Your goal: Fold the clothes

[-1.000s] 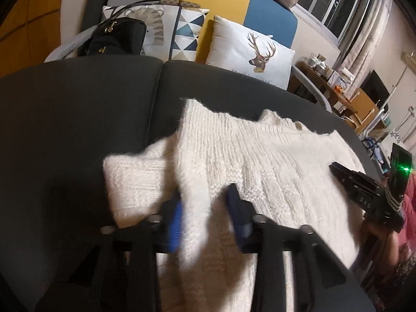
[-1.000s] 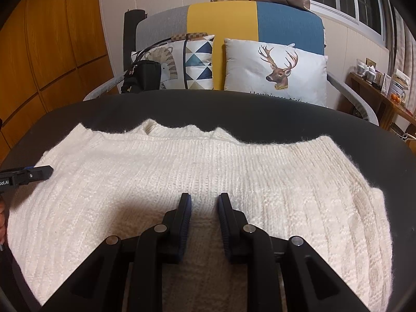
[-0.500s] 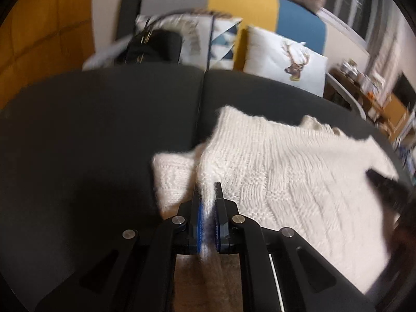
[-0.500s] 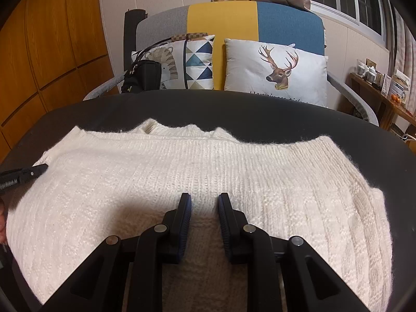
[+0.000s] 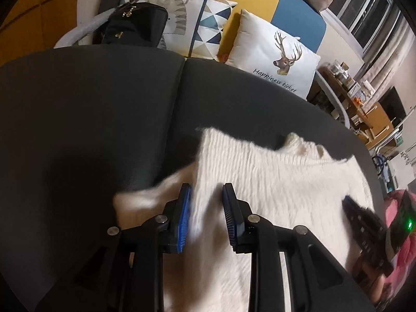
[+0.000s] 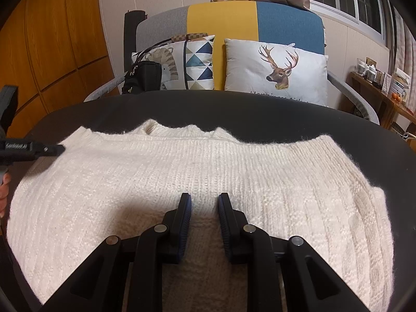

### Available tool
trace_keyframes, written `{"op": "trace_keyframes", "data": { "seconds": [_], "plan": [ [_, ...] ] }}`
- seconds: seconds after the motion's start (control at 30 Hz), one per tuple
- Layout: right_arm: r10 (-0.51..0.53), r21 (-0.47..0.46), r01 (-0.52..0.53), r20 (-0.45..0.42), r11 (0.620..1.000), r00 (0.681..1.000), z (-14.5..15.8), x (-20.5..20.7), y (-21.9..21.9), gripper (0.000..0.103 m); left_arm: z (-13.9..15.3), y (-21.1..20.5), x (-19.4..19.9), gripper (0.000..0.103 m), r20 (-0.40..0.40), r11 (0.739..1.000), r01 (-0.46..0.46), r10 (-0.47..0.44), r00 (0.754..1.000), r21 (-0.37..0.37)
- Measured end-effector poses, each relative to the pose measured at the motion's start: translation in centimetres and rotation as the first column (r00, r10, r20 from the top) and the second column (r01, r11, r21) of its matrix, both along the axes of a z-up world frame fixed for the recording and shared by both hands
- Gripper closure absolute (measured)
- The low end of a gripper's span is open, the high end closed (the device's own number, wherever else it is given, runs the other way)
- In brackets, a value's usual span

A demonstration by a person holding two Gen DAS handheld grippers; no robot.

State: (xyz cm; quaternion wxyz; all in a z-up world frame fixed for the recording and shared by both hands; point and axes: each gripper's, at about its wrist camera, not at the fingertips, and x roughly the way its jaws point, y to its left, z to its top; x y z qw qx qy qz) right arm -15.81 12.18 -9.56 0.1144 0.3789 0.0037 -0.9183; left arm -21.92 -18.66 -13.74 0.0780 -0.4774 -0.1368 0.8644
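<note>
Left wrist view: your left gripper (image 5: 206, 204), its jaws just reopened, straddles the cream knitted sweater (image 5: 273, 182) edge ungripped; regrasp before folding.

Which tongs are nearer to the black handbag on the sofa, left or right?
Left. The left tongs are at the sweater's edge on the black handbag's side; the right tongs are over its middle.

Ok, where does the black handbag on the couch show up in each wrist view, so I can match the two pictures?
Left wrist view: the black handbag sits upper left, leaning against the patterned cushion.
Right wrist view: the black handbag is left of centre, partly behind the dark surface's far edge, beside the same cushion.
Shared landmark: the deer pillow, to the right of the bag in both views.
</note>
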Motion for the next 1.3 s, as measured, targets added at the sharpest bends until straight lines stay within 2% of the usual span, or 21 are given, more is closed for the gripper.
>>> {"op": "trace_keyframes", "data": {
  "seconds": [0.07,0.17,0.2,0.23,0.3,0.33,0.43,0.5,0.53,0.57,0.6,0.67,0.77,0.93,1.07,1.17,1.23,1.3],
  "plan": [
    [0.000,0.000,0.000,-0.001,1.000,1.000,0.0,0.0,0.0,0.082,0.0,0.3,-0.2,0.080,-0.010,0.999,-0.024,0.024,1.000,-0.021],
    [0.000,-0.006,0.000,-0.001,1.000,1.000,-0.1,0.1,0.1,0.082,0.4,1.0,0.4,0.095,-0.071,0.986,-0.042,0.031,0.997,-0.164],
    [0.000,-0.007,0.000,-0.001,1.000,1.000,-0.1,0.1,0.1,0.082,0.6,1.1,0.7,0.096,-0.092,0.979,-0.049,0.031,0.995,-0.200],
    [0.000,-0.008,0.000,-0.001,1.000,1.000,-0.1,0.1,0.1,0.082,1.0,0.8,1.0,0.103,-0.116,0.974,-0.074,0.049,0.992,-0.214],
    [0.001,-0.011,-0.001,-0.001,1.000,1.000,-0.1,0.0,0.2,0.082,1.8,-0.2,1.8,0.103,-0.166,0.963,-0.149,0.113,0.980,-0.226],
    [0.001,-0.011,-0.001,-0.001,1.000,1.000,-0.1,0.0,0.2,0.082,1.8,-0.7,1.9,0.103,-0.164,0.960,-0.166,0.130,0.978,-0.225],
    [0.001,-0.009,-0.001,-0.002,1.000,1.000,-0.1,0.0,0.2,0.082,0.5,-1.6,1.7,0.103,-0.086,0.968,-0.155,0.141,0.986,-0.197],
    [0.002,-0.010,-0.002,-0.002,1.000,1.000,-0.2,0.0,0.2,0.082,0.2,-1.7,2.5,0.103,-0.085,0.988,-0.122,0.115,0.990,-0.095],
    [0.002,-0.010,-0.002,-0.002,1.000,1.000,-0.2,0.0,0.1,0.082,0.1,-1.6,2.8,0.101,-0.074,0.995,-0.094,0.092,0.993,-0.019],
    [0.002,-0.009,-0.002,-0.002,1.000,1.000,-0.2,0.0,0.1,0.082,0.1,-1.5,3.1,0.092,-0.059,0.997,-0.069,0.071,0.996,0.033],
    [0.002,-0.007,-0.002,-0.002,1.000,1.000,-0.2,0.0,0.0,0.082,0.1,-1.2,3.4,0.086,-0.042,0.997,-0.050,0.052,0.998,0.055],
    [0.002,-0.007,-0.002,-0.003,1.000,1.000,-0.2,0.1,0.0,0.082,0.2,-0.5,4.0,0.071,-0.026,0.998,-0.020,0.021,0.999,0.062],
    [0.003,-0.007,-0.003,-0.003,1.000,1.000,-0.2,0.0,0.1,0.082,0.2,0.5,5.2,0.057,-0.010,0.998,0.017,-0.016,1.000,0.058],
    [0.002,-0.007,-0.002,-0.004,1.000,1.000,-0.2,0.1,0.1,0.082,0.3,1.0,6.4,0.057,-0.045,0.998,-0.006,0.009,0.999,0.059],
    [0.001,-0.015,-0.001,-0.003,1.000,1.000,-0.3,0.1,0.2,0.082,0.1,-0.5,5.6,0.057,-0.007,0.980,-0.075,0.078,0.997,0.182],
    [0.002,-0.011,-0.002,-0.004,1.000,1.000,-0.3,0.1,0.2,0.082,-0.4,-0.4,5.4,0.052,0.039,0.968,-0.041,0.033,0.999,0.248],
    [0.002,-0.010,-0.002,-0.004,1.000,1.000,-0.3,0.0,0.2,0.082,-0.4,0.3,6.0,0.051,0.028,0.973,-0.007,0.001,1.000,0.232],
    [0.002,-0.009,-0.002,-0.004,1.000,1.000,-0.4,0.0,0.2,0.082,0.1,1.2,6.6,0.052,-0.010,0.991,0.006,-0.005,1.000,0.136]
  ]
}}
